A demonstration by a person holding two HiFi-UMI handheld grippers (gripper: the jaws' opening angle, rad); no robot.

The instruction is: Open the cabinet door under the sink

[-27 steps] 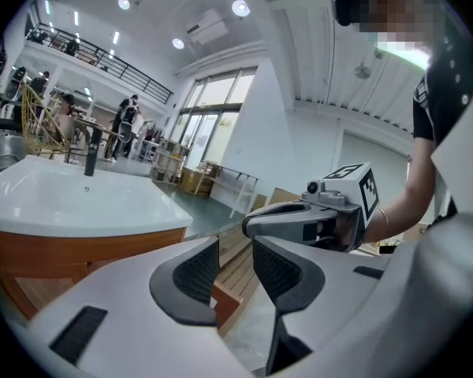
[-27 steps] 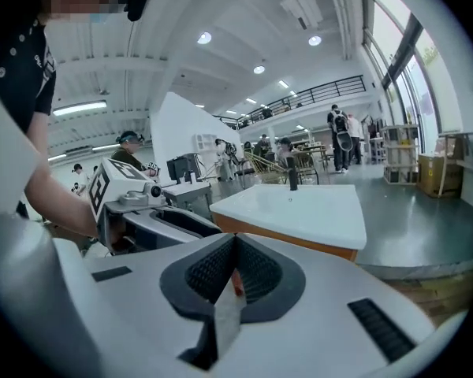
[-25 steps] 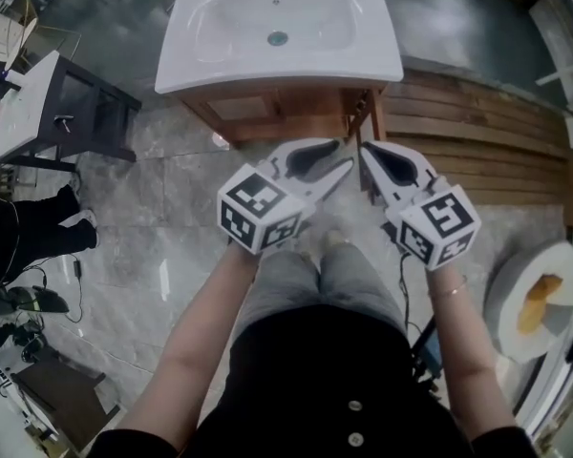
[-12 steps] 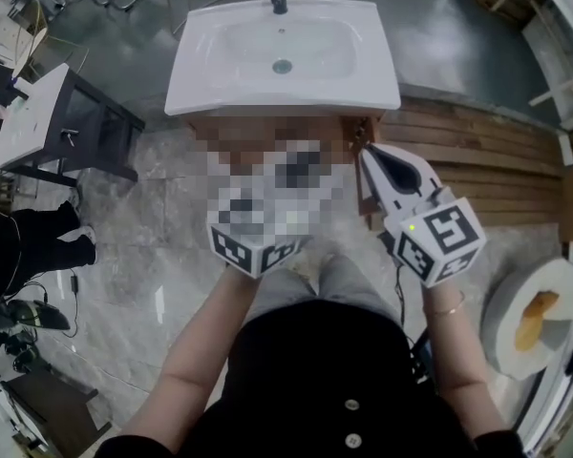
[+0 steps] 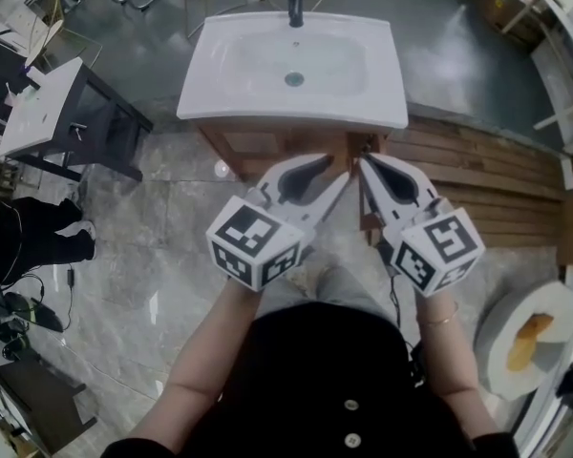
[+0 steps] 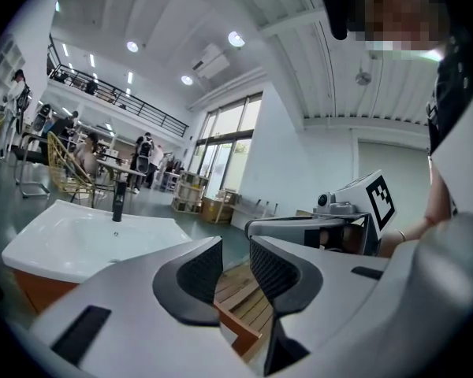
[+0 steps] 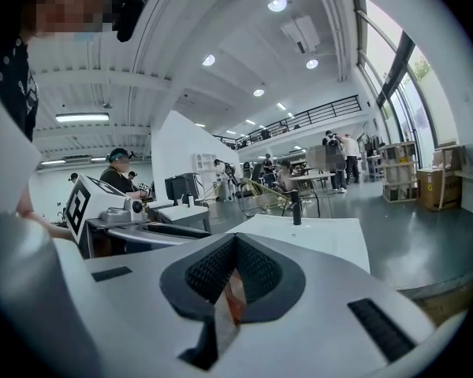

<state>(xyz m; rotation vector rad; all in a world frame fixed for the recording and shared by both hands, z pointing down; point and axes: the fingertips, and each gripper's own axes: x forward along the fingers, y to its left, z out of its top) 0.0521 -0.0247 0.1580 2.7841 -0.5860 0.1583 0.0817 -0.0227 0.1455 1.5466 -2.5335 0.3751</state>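
Note:
A white sink (image 5: 294,65) with a black tap (image 5: 294,3) tops a brown wooden cabinet (image 5: 258,143). Both grippers hover side by side in front of the cabinet, pointing at it, and touch nothing. My left gripper (image 5: 342,167) has a gap between its ribbed pads (image 6: 272,270); its jaws are closing with nothing between them. My right gripper (image 5: 363,158) is shut and empty. A wooden panel edge (image 5: 366,219) juts from the cabinet's right front beneath the right gripper; whether it is the door I cannot tell. In the left gripper view that edge (image 6: 236,329) shows through the left gripper (image 6: 236,246).
A dark table with a white top (image 5: 38,103) stands left of the sink. Wooden slat decking (image 5: 477,160) lies to the right, a round white object (image 5: 525,337) at lower right. A person's legs (image 5: 29,232) are at the far left. People and furniture fill the hall behind.
Both grippers have risen a little toward the sink's front edge, which now sits lower in the head view. The left jaws have narrowed slightly.

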